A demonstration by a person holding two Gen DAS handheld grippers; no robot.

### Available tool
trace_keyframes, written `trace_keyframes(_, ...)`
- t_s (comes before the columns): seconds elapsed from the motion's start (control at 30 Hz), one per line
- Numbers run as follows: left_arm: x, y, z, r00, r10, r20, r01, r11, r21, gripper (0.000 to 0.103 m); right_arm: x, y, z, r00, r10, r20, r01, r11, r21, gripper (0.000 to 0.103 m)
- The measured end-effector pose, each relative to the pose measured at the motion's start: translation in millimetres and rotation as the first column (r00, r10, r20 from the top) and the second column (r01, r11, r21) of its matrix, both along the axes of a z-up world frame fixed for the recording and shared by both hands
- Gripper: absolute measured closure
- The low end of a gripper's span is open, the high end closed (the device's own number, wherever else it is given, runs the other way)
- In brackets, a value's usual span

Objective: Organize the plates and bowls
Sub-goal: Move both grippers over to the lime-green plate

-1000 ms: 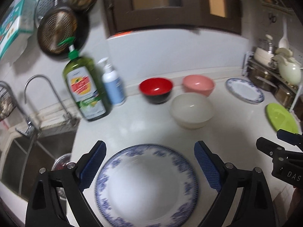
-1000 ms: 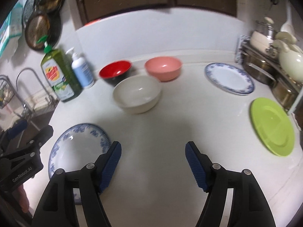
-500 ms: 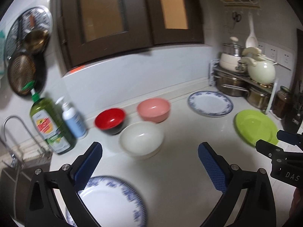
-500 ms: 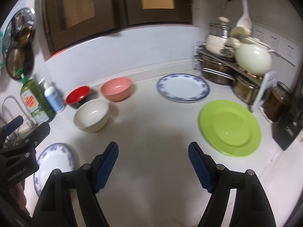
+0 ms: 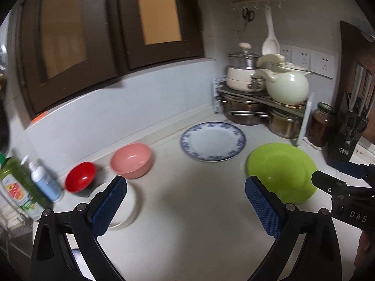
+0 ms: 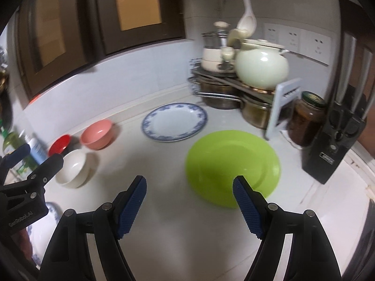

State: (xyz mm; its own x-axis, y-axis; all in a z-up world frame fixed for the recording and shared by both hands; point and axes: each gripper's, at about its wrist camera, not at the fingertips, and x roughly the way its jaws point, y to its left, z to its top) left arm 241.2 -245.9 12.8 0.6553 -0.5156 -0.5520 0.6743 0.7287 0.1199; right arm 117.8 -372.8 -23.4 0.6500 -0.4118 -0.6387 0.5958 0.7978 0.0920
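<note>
Left gripper (image 5: 185,208): jaws wide apart, nothing between them.
Right gripper (image 6: 189,207): jaws apart, empty, just short of green plate (image 6: 232,166).
Blue-rimmed plate (image 6: 174,121): behind green plate.
Bowls: pink bowl (image 6: 98,134), red bowl (image 6: 59,147), white bowl (image 6: 75,168), well left of green plate.
Advice: probably approach rim low, pinch edge.
Counter (image 6: 150,161): white, smooth; pots beyond green plate.

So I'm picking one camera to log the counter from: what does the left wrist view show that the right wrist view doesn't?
Only the left wrist view: the scissors hanging on the wall and the left hand-held gripper seen from behind, open and empty. Only the right wrist view: the right hand-held gripper likewise, open and empty. Both share the green plate, the blue-rimmed plate, the pink bowl, red bowl and white bowl.
</note>
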Motion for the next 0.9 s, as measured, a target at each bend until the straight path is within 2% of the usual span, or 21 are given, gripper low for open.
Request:
trace_keyframes(0.13,1.5,-28.4,-5.1,1.000,-0.025,-0.013,0.025,1.000,0.005,0.000,-5.9,-28.5,-3.8,0.999,-0.047,-0.003,0.047,0.999,0.015,0.026)
trace_keyframes(0.5,13.3,-103.0,-33.0,0.991,-0.114,-0.063,0.119,0.990,0.076,0.000,-15.5,-93.1,-28.0,0.984,-0.173,-0.033,0.174,0.983,0.055,0.026)
trace_keyframes(0.8,32.6,-155.8,-70.7,0.976,-0.152,-0.156,0.176,0.972,0.154,0.001,-11.2,-138.0,-55.9,0.965,-0.246,-0.086,0.253,0.964,0.084,0.026)
trace_keyframes(0.9,38.0,-171.1,-82.9,0.969,-0.161,-0.186,0.194,0.965,0.176,0.004,-7.4,-153.4,-68.5,0.959,-0.262,-0.111,0.274,0.955,0.110,0.026)
